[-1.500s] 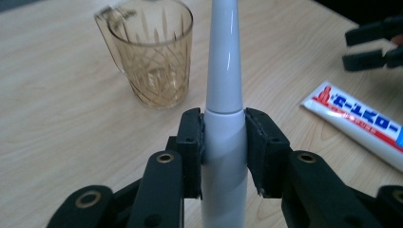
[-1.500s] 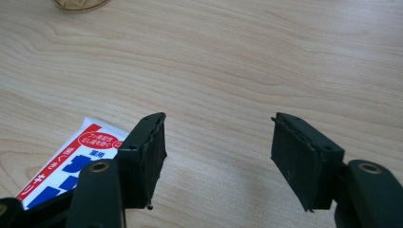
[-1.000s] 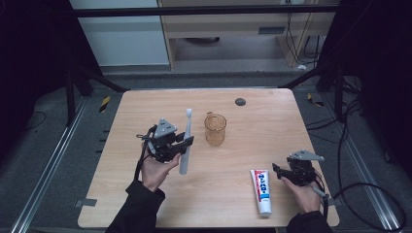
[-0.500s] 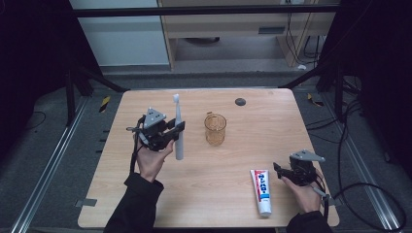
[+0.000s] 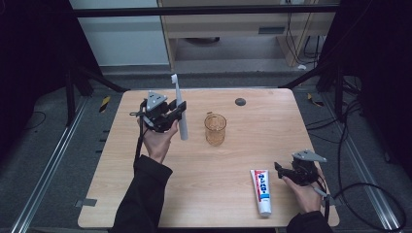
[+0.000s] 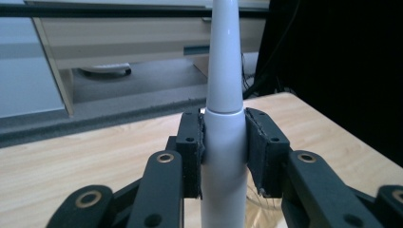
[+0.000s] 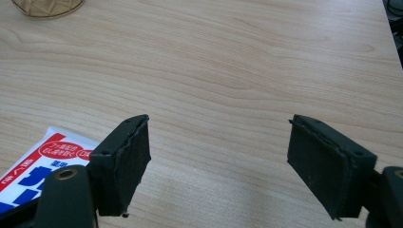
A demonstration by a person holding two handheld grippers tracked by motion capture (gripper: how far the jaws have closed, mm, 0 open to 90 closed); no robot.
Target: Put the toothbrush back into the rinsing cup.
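Note:
My left gripper (image 5: 176,115) is shut on a white electric toothbrush (image 5: 175,90), held nearly upright above the table's left half, brush head up. In the left gripper view both pads clamp the toothbrush (image 6: 223,71) around its thick handle. An amber cup (image 5: 215,129) stands upright to the right of it, apart from the brush. At the near right my right gripper (image 5: 280,171) rests low over the table, and its jaws have just been opening. Nothing lies between them in the right gripper view (image 7: 218,156). A red, white and blue toothpaste tube (image 5: 262,187) (image 7: 43,156) lies flat just left of it.
The wooden table (image 5: 204,184) has a small dark round spot (image 5: 240,101) near its far edge. The cup's base (image 7: 45,7) sits at the upper left of the right gripper view. Metal rails and cables run along the floor on both sides.
My left gripper has carried the toothbrush up and toward the far left of the table, away from the cup. The right hand has stayed beside the toothpaste tube.

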